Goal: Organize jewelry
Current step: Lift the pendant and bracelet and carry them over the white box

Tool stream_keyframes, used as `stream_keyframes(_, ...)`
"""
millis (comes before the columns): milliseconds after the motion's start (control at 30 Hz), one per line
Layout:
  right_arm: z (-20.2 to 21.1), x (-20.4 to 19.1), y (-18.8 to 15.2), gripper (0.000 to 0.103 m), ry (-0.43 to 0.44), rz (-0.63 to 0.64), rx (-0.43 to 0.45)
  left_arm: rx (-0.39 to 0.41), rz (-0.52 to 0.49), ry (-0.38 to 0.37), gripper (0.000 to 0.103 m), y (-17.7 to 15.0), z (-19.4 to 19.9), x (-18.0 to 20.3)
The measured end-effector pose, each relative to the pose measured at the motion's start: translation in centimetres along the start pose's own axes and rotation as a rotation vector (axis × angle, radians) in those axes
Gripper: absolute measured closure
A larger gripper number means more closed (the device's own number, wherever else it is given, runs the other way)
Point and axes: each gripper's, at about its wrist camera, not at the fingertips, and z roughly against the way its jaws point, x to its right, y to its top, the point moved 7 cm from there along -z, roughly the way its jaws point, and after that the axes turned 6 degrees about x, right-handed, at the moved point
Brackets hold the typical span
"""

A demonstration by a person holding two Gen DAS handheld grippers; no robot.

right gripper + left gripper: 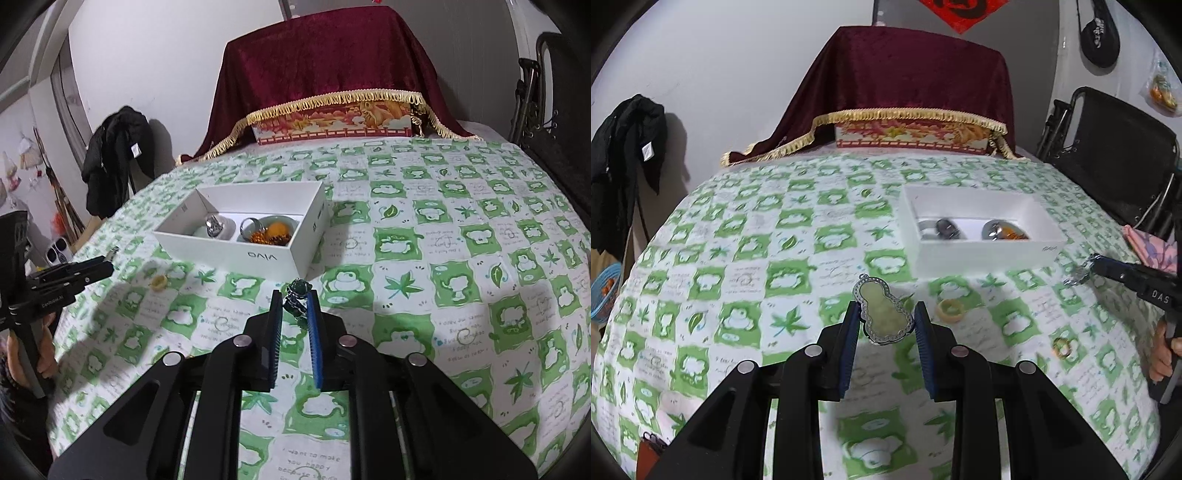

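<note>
My left gripper (884, 314) is shut on a pale green gourd-shaped pendant (882, 312) with a silver studded rim, held above the tablecloth. My right gripper (294, 303) is shut on a dark green pendant with silver links (295, 295). The white box (982, 254) stands ahead of the left gripper, to its right; in the right wrist view the white box (273, 254) is ahead and slightly left. It holds two small dishes with rings and amber pieces. A yellow ring (950, 311) and a gold ring (1062, 347) lie on the cloth. The right gripper (1082, 275) shows at the right edge of the left wrist view.
A green and white checked tablecloth (443, 295) covers the table. At the back stands a patterned box under a dark red fringed cloth (905, 74). A black folding chair (1115, 166) is at the right, dark clothes (624, 155) hang at the left.
</note>
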Motion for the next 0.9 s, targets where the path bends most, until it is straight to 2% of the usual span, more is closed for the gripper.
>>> stream_keyframes(233, 1.5, -0.5, 2.0, 0.090, 0.063, -0.041, 0.066, 0.024, -0.029, -0.038, 0.073, 2.9, -0.4, 1.9)
stream_keyframes(500, 1.7, -2.2, 6.9, 0.090, 0.102, -0.017, 0.122, 0.065, -0.077, -0.071, 0.073, 7.8, -1.8, 4.7)
stream_keyframes(667, -0.4, -3.3, 9.7, 0.090, 0.111, -0.004, 0.126, 0.059, -0.074, -0.087, 0.073, 9.4, -3.7, 5.8)
stream_keyframes(900, -5.8, -3.4, 8.3, 0.090, 0.087, -0.007, 0.042, -0.005, -0.076, -0.082, 0.073, 8.2, -7.8, 6.1)
